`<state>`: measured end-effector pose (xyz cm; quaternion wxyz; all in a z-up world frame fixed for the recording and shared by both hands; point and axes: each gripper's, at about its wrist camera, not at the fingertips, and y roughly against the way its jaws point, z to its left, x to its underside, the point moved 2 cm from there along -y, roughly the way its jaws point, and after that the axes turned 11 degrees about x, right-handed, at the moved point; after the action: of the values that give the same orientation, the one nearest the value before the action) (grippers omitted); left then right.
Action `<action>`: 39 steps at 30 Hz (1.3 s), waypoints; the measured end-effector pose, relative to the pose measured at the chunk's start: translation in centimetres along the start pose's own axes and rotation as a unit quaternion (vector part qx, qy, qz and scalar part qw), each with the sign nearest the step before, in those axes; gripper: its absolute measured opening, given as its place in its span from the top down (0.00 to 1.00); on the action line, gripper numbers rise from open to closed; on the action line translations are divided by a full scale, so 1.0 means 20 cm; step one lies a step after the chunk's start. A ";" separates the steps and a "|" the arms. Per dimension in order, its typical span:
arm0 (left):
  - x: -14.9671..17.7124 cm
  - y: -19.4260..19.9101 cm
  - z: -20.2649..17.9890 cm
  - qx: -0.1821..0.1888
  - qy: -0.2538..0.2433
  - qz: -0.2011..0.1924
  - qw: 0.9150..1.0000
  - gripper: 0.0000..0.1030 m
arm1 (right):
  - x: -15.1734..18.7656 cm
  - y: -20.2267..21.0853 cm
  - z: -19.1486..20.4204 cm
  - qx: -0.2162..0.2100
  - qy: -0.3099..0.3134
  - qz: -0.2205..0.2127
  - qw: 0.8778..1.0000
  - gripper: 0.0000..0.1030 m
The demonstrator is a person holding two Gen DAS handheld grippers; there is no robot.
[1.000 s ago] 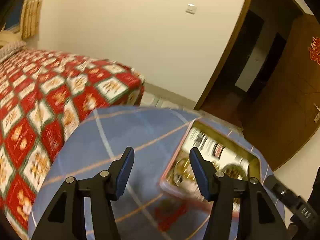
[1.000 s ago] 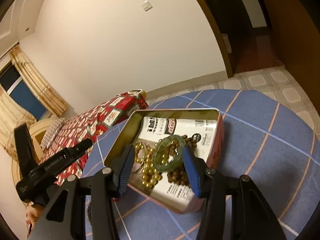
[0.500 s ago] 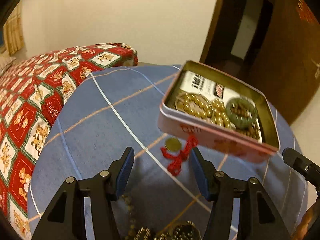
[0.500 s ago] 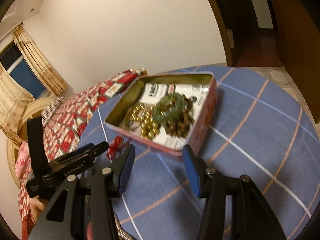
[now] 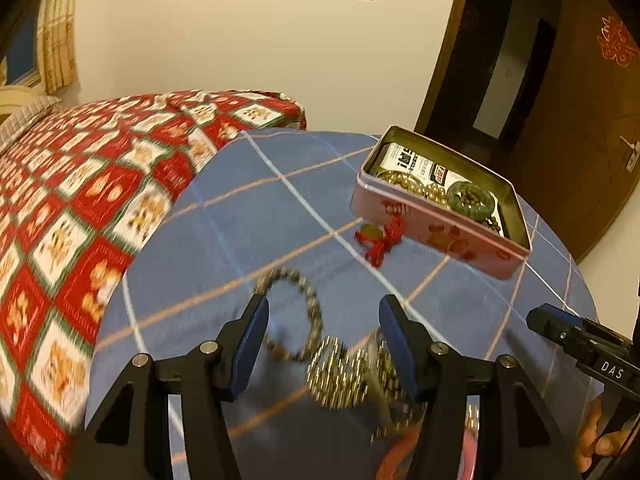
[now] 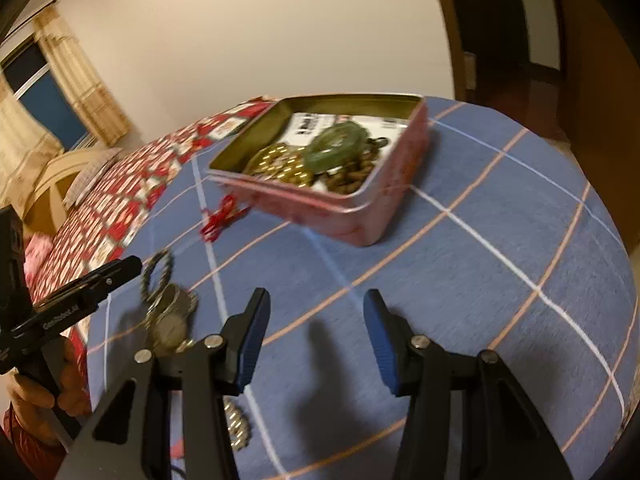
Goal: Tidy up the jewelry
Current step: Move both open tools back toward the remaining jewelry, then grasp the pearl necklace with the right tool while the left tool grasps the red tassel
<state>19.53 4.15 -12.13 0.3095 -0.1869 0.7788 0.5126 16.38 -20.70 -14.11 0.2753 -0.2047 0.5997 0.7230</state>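
Observation:
A pink tin (image 5: 436, 236) (image 6: 360, 220) stands open on the blue checked tablecloth (image 5: 248, 216). Inside lie a green bangle (image 5: 470, 200) (image 6: 338, 146), gold beads (image 6: 280, 164) and brown beads (image 6: 352, 176). A red knotted charm (image 5: 380, 242) (image 6: 220, 218) lies just in front of the tin. Nearer me are a beaded bracelet (image 5: 312, 304) (image 6: 158, 270) and a blurred heap of gold beads (image 5: 340, 376). My left gripper (image 5: 322, 320) hangs open over that bracelet and heap, holding nothing. My right gripper (image 6: 316, 308) is open over bare cloth, short of the tin.
A bed with a red patterned cover (image 5: 80, 184) adjoins the table on the left. A dark wooden door (image 5: 580, 128) stands behind the tin. A watch-like piece (image 6: 172, 320) lies by the bracelet. A person's hand (image 6: 36, 384) holds the left gripper's handle.
Both grippers have drawn back from the tin toward the table's near side. The loose bracelet and bead heap have come into view. The green bangle stays in the tin.

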 end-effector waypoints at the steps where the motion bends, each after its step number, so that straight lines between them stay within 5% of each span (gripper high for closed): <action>1: 0.02 0.01 0.00 -0.001 0.003 0.001 1.000 0.43 | 0.01 0.01 0.02 -0.004 0.005 0.002 1.000 0.49; 11: 0.15 0.17 -0.01 0.009 0.007 -0.012 1.000 0.43 | 0.18 0.02 0.22 -0.023 0.066 0.031 0.997 0.66; 18: 0.22 0.27 0.00 0.009 0.014 -0.027 0.999 0.43 | 0.30 0.02 0.32 -0.023 0.123 0.052 0.991 0.66; 24: 0.23 0.32 0.01 0.012 0.021 -0.034 0.999 0.43 | 0.30 -0.02 0.40 0.017 0.176 0.030 0.984 0.67; 31: 0.19 0.31 -0.05 0.010 -0.010 -0.031 0.999 0.43 | 0.24 -0.12 0.54 0.022 0.251 0.029 0.967 0.56; 33: 0.17 0.29 -0.06 0.013 -0.013 -0.027 0.999 0.43 | 0.23 -0.12 0.55 0.018 0.258 0.031 0.965 0.61; 35: 0.14 0.25 -0.07 0.016 -0.020 -0.022 0.999 0.43 | 0.23 -0.12 0.54 0.016 0.264 0.034 0.964 0.83; 39: 0.07 0.16 -0.11 0.018 -0.047 -0.009 0.999 0.43 | 0.19 -0.10 0.43 0.011 0.209 0.041 0.977 0.84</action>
<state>15.90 3.51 -10.37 0.3533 -0.1641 0.7707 0.5043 15.14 -11.52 -16.36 0.1164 -0.3232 0.6595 0.6687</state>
